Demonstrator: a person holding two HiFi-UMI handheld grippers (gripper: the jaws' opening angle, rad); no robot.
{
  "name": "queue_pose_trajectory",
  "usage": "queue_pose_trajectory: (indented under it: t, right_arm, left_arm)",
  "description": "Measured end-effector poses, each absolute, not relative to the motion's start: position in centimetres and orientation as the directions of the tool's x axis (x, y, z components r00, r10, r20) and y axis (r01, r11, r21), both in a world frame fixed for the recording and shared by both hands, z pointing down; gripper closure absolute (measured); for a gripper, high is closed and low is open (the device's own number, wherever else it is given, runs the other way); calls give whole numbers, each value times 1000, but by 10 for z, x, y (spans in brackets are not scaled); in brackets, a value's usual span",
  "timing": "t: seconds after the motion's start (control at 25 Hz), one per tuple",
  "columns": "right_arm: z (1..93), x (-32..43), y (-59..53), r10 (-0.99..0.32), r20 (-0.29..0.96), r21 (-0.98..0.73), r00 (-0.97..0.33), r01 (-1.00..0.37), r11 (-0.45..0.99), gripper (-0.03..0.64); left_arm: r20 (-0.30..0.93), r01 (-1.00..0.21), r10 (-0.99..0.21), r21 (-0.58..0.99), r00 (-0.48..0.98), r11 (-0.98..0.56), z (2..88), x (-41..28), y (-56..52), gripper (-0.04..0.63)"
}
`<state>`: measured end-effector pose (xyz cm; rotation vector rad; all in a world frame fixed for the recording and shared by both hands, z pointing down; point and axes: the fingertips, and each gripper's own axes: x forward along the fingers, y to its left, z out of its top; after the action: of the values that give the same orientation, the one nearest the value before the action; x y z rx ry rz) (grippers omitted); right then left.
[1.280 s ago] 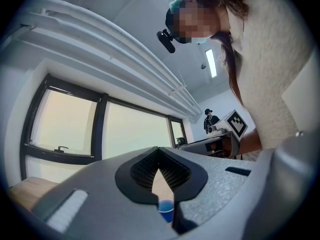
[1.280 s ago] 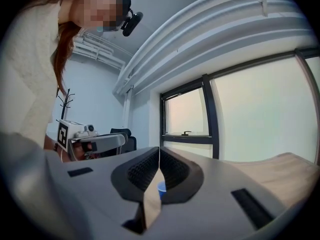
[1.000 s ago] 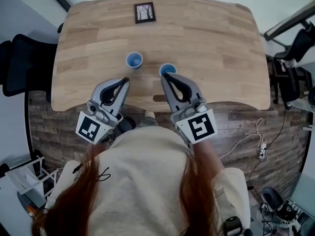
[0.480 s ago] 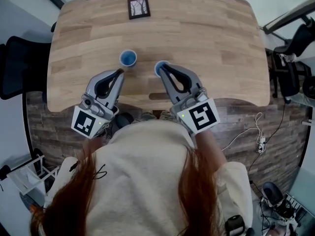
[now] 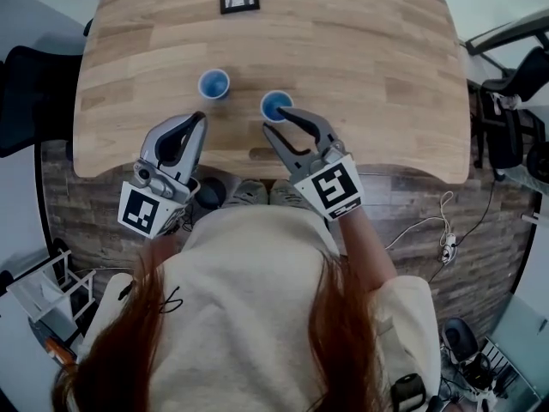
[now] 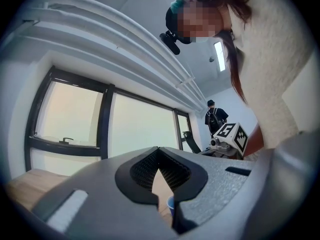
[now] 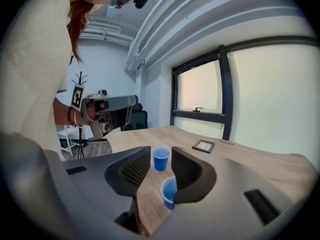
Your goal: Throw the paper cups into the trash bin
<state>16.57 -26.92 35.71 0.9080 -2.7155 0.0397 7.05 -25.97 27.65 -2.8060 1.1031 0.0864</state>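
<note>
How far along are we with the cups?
Nothing done: the farther cup and nearer cup stand on the table. In hand: nothing; the right gripper, jaws just opening, empty, tips by the nearer cup; left gripper shut, empty. Left: both cups; no bin visible.

Even, soft daylight; windows (image 7: 265, 104) glare white; fisheye bends the edges; gripper views darken round the rim; shadows faint.

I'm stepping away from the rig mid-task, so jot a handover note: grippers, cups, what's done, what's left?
Left gripper: shut, empty, over the near edge of the table.
Right gripper: jaws have just been opening, nothing between them, tips just short of the right cup.
Left cup stands beside it; both upright on the table.
Done: no cup binned.
Left: grab both cups; trash bin not in view.
</note>
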Motion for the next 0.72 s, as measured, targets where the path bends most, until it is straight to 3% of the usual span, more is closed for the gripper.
queue_pose_trajectory:
  t: [0.32,0.72]
  right_arm:
    - [425,160,-268,-499,464,156,-732,-487,860,491]
    - [480,160,-275,-444,619,221,-647,-399,890,491]
  left_arm:
    - [-61,-719,-716,-77,695,-691,291,68,-250,592]
    - [-42,-751,-750,-76,660,-656,299,60,-247,592]
